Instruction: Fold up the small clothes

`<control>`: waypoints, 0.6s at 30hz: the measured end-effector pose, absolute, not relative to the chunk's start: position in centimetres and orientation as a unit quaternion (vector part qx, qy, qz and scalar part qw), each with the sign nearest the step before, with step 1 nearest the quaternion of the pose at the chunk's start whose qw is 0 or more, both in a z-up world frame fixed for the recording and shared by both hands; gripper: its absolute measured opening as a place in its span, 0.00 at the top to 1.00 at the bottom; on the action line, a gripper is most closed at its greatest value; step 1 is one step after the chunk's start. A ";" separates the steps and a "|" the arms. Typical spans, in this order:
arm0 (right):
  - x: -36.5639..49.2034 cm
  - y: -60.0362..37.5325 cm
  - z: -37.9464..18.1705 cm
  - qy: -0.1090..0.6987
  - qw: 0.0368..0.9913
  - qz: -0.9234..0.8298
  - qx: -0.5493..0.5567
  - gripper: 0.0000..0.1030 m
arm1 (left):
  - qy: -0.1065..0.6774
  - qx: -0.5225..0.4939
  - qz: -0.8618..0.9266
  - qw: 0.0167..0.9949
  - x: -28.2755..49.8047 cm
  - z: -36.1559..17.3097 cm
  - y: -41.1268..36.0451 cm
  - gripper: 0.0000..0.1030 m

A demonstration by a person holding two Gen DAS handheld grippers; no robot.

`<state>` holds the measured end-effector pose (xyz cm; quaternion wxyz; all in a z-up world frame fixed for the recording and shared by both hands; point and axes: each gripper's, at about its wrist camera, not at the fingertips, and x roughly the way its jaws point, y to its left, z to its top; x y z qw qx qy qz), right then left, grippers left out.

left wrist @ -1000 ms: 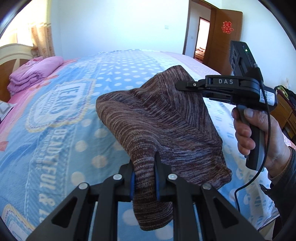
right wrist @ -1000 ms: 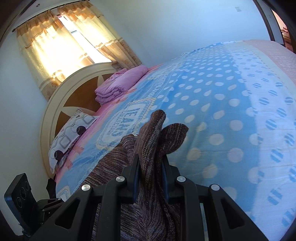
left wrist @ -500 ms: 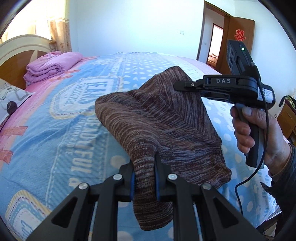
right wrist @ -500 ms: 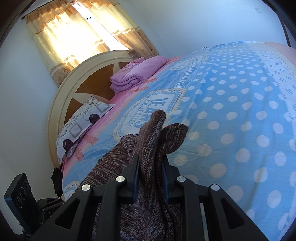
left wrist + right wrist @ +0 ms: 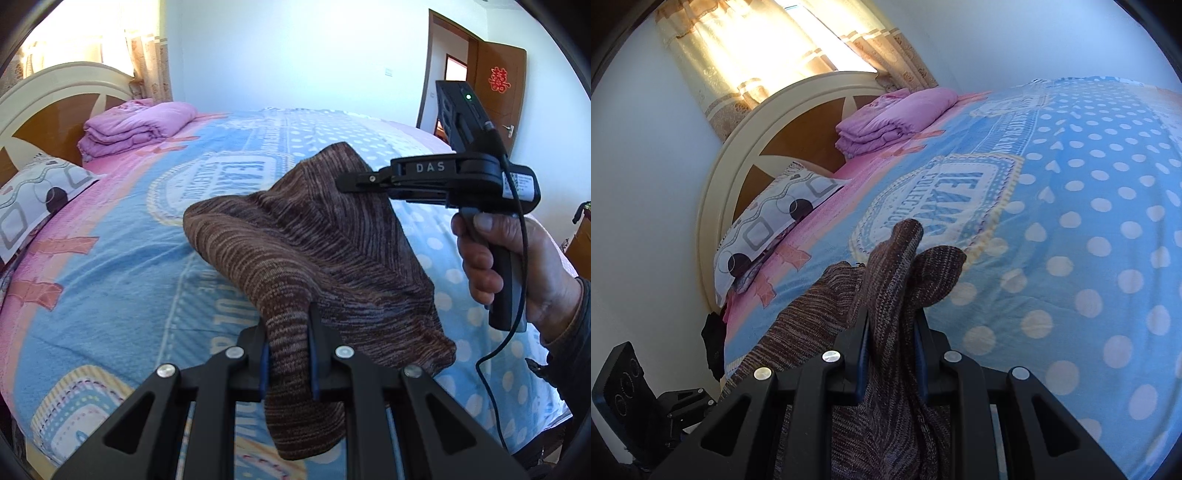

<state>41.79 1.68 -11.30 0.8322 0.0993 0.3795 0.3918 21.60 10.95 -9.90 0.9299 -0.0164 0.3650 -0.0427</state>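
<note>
You hold the knit (image 5: 306, 236) off the bed (image 5: 122, 258) between both tongs, and everything about the next move turns on how that stretch of cloth lies. Your left tongs (image 5: 287, 358), at the bottom centre of the left view, are pinched narrow on one bunched corner; a tail of the brown striped fabric hangs below them. Your right tongs (image 5: 347, 182), right of centre in that view, are clamped on the opposite upper corner, with your right hand (image 5: 517, 258) on the grip at the right edge. In the right view the right tongs (image 5: 891, 343) sit at the bottom centre, closed on a gathered fold of the knit (image 5: 897, 266) that pokes up past them. The cloth's long axis runs from the bottom centre of the left view up and to the right, sagging between the two grips, with the bed's printed badge behind and below it. Neither hand looks clearly nearer the bed. I judge you need to lower both corners together, keeping that span taut, so it lands flat.
</note>
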 end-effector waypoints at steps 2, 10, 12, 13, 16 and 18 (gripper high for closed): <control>41.9 2.9 -11.3 0.383 0.829 0.397 0.094 0.80 | 0.365 -0.018 -0.038 0.930 21.6 -10.1 11.6 0.84; 42.2 6.8 -11.4 0.396 0.815 0.416 0.075 0.80 | 0.358 -0.028 -0.026 0.933 21.1 -10.2 13.5 0.84; 42.4 7.9 -11.6 0.400 0.812 0.419 0.071 0.80 | 0.359 -0.025 -0.021 0.933 21.0 -10.6 13.7 0.84; 42.4 8.2 -11.7 0.402 0.811 0.420 0.070 0.80 | 0.361 -0.024 -0.019 0.932 21.0 -10.8 13.9 0.84; 42.5 9.6 -12.1 0.407 0.807 0.424 0.061 0.80 | 0.367 -0.029 -0.012 0.930 20.9 -11.5 14.6 0.84; 42.5 10.3 -12.4 0.410 0.805 0.425 0.057 0.80 | 0.371 -0.032 -0.008 0.928 20.8 -12.0 15.2 0.84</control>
